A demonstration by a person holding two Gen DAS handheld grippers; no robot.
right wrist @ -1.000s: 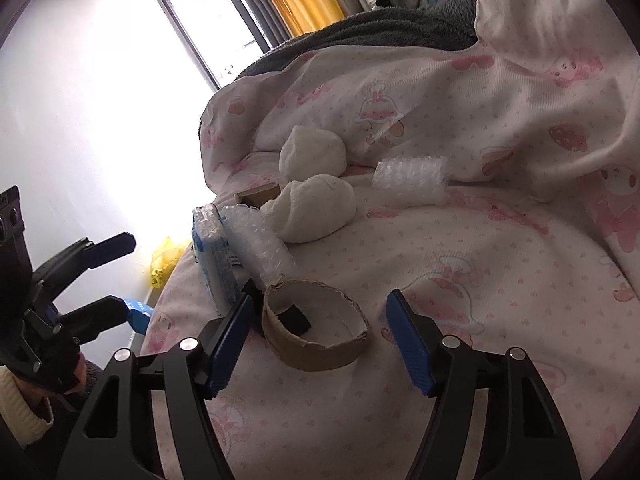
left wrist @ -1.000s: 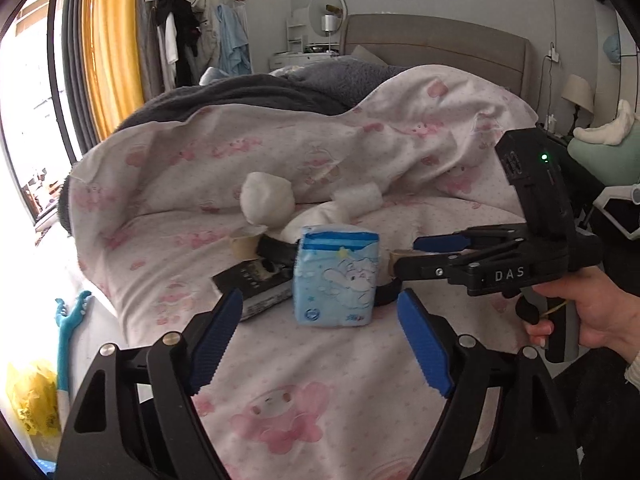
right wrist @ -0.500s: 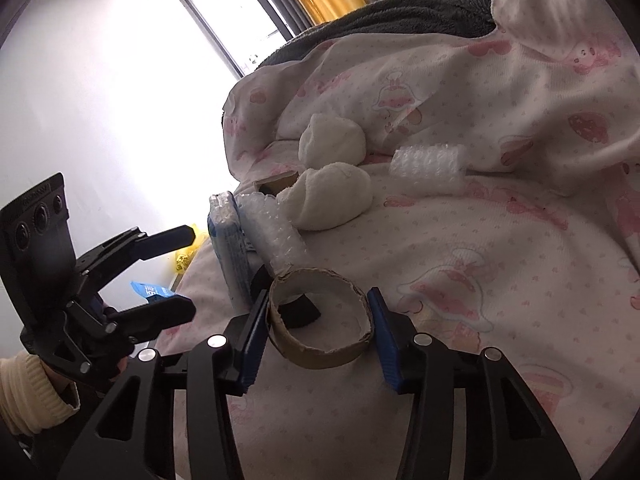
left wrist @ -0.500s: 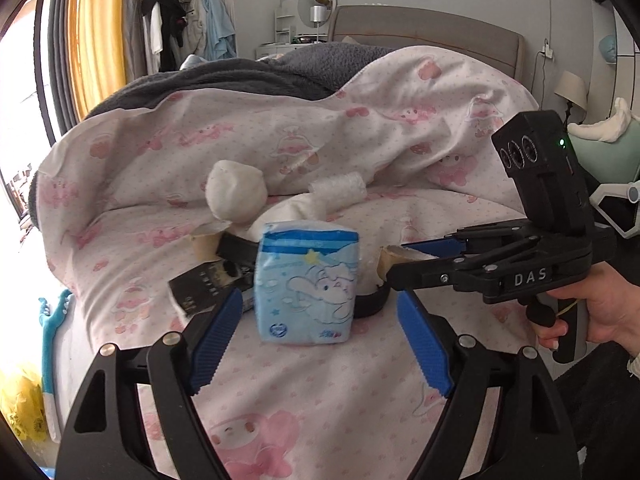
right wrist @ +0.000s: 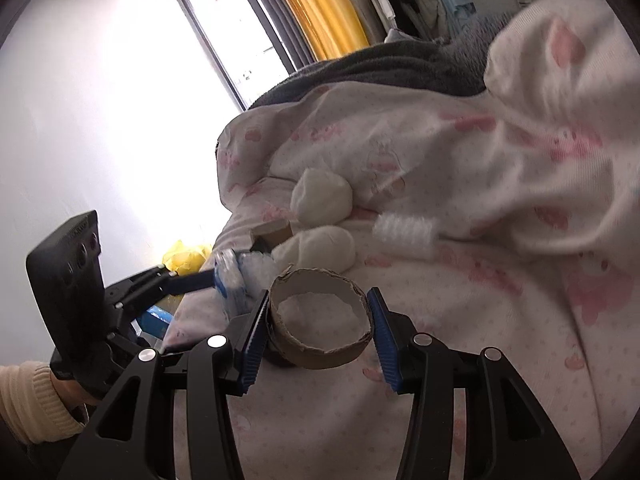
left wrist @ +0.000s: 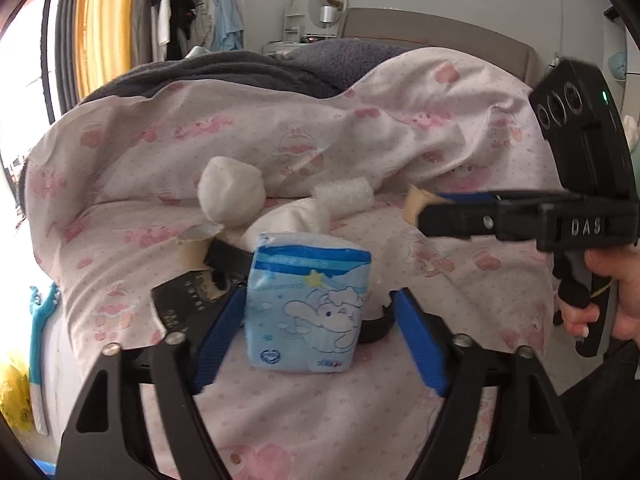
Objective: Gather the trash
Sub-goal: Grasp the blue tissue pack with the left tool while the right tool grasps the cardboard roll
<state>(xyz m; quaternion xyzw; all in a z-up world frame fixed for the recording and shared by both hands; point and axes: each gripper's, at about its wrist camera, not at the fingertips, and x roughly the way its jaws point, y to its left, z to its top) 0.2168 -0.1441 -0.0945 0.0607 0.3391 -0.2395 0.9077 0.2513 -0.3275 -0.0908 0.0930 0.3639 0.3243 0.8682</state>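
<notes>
A blue cartoon-print tissue pack [left wrist: 308, 300] stands on the pink bedsheet [left wrist: 320, 408]. My left gripper [left wrist: 320, 298] straddles it and its jaws are closing. The left pad is almost at the pack, while the right pad [left wrist: 420, 344] still stands clear of it. My right gripper [right wrist: 318, 332] is shut on a torn brown cardboard ring [right wrist: 320, 320], held just above the sheet. In the left wrist view the right gripper [left wrist: 424, 212] hangs at the right with the ring's edge [left wrist: 414, 204] showing at its tips. In the right wrist view the left gripper [right wrist: 200, 280] reaches the pack [right wrist: 228, 284].
Two white crumpled paper balls [left wrist: 230, 196] [left wrist: 296, 216], a bubble-wrap roll [left wrist: 344, 196], a black box [left wrist: 184, 304] and another cardboard scrap [left wrist: 192, 252] lie behind the pack. A grey blanket [left wrist: 240, 72] covers the far bed. A yellow bag [right wrist: 184, 256] sits on the floor.
The right gripper has closed on the cardboard ring and raised it off the sheet. The left gripper has moved in around the tissue pack and its jaws have narrowed.
</notes>
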